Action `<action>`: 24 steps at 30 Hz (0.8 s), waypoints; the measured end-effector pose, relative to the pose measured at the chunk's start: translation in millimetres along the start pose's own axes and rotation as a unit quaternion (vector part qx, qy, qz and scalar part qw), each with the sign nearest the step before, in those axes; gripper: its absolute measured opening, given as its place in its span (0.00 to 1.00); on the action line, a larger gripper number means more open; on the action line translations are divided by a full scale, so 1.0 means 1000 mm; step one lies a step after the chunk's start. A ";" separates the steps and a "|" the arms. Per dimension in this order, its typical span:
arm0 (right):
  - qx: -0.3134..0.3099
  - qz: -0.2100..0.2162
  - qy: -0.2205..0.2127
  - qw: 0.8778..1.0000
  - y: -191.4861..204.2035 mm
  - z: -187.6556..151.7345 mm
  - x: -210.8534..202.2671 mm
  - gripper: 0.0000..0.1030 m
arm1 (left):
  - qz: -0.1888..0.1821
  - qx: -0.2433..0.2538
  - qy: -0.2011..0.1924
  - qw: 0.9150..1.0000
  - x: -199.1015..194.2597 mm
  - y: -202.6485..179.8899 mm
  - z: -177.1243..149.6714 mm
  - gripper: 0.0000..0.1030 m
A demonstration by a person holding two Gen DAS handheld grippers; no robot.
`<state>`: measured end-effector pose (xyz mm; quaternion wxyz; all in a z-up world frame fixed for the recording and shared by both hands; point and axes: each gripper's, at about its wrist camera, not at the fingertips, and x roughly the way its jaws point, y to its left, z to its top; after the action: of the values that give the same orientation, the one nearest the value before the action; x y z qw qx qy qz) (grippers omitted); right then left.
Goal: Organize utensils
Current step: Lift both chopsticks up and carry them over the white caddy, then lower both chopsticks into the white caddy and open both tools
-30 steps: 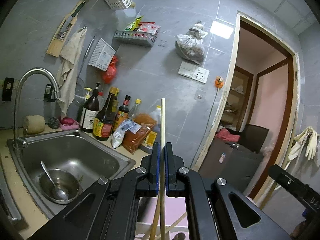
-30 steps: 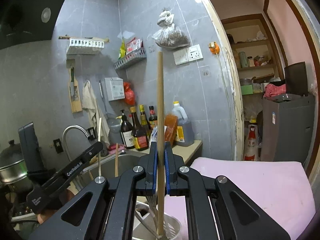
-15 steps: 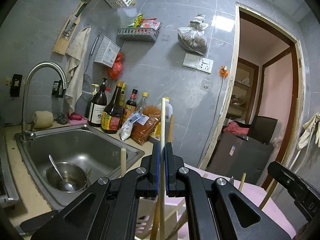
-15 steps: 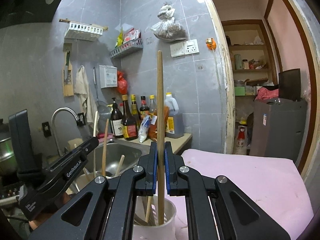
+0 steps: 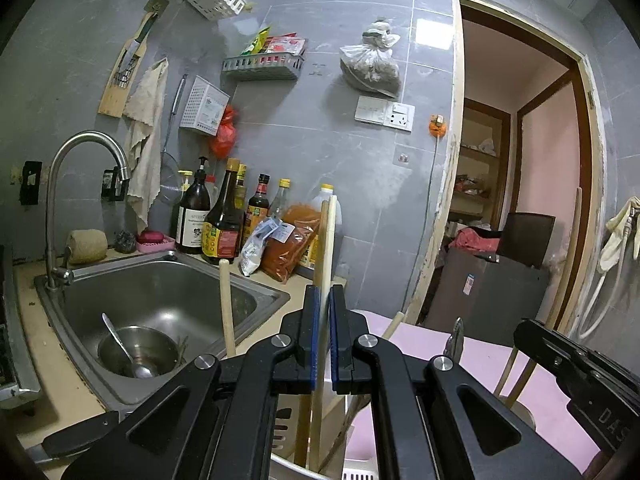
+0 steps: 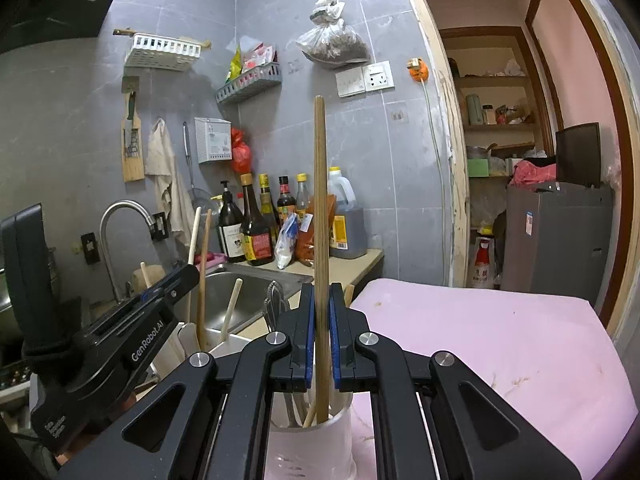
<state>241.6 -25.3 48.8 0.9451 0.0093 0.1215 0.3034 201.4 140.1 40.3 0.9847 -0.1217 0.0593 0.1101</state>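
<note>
My left gripper (image 5: 324,300) is shut on a pale wooden chopstick (image 5: 329,236) that stands upright. Its lower end reaches down among other wooden handles (image 5: 226,308) in a white holder (image 5: 288,465) at the frame's bottom edge. My right gripper (image 6: 321,294) is shut on a darker brown chopstick (image 6: 319,184), also upright, with its lower end inside a white round cup (image 6: 316,436) that has other utensils in it. In the right wrist view the left gripper (image 6: 186,276) sits to the left above a white rectangular holder (image 6: 226,346). The right gripper (image 5: 536,334) shows at the left wrist view's right edge.
A steel sink (image 5: 160,300) holds a bowl with a spoon (image 5: 138,354), under a curved faucet (image 5: 80,148). Sauce bottles (image 5: 224,220) and packets line the grey tiled wall. The cup stands on a pink mat (image 6: 500,344). A doorway (image 5: 532,184) opens on the right.
Both grippers have sunk with their chopsticks still held. The holders and other utensil handles have come up into view, and the right chopstick's end now sits deeper in the white cup.
</note>
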 end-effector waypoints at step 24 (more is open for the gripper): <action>0.012 0.013 0.027 0.999 -0.003 -0.012 0.005 0.05 | -0.005 -0.007 0.040 0.999 -0.005 0.001 -0.016 0.03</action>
<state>244.2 -25.1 35.5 0.9374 0.0138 0.1500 0.3141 194.6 135.5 25.4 0.9812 -0.1335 0.0970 0.1005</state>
